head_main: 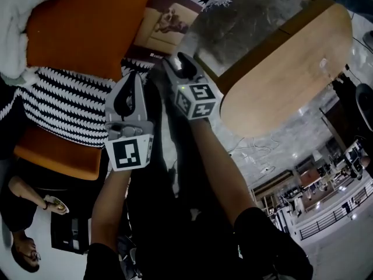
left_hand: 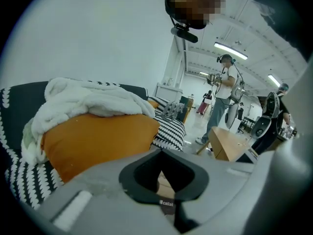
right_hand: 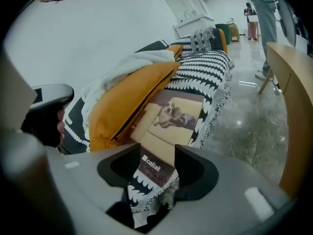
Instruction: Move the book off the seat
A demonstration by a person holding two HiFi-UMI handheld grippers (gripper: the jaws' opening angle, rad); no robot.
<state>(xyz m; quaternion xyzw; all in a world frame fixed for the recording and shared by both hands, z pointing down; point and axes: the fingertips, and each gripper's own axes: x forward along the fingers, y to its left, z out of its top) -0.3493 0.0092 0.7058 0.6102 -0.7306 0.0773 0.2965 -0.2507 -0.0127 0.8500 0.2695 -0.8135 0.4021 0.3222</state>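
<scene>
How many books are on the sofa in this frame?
1: the book with a dog on its cover lies on the patterned throw, next to the orange cushion. More may be hidden under it.

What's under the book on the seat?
The book lies on a black-and-white patterned throw that hangs over the front edge. Whatever is beneath the throw is covered, and the orange cushion seems to overlap the book's left side.

Open-plan lab hall, ceiling strip lights (left_hand: 230,51), polished floor (right_hand: 244,126), staged sofa (right_hand: 205,70), people (left_hand: 222,97) wearing recording rigs
</scene>
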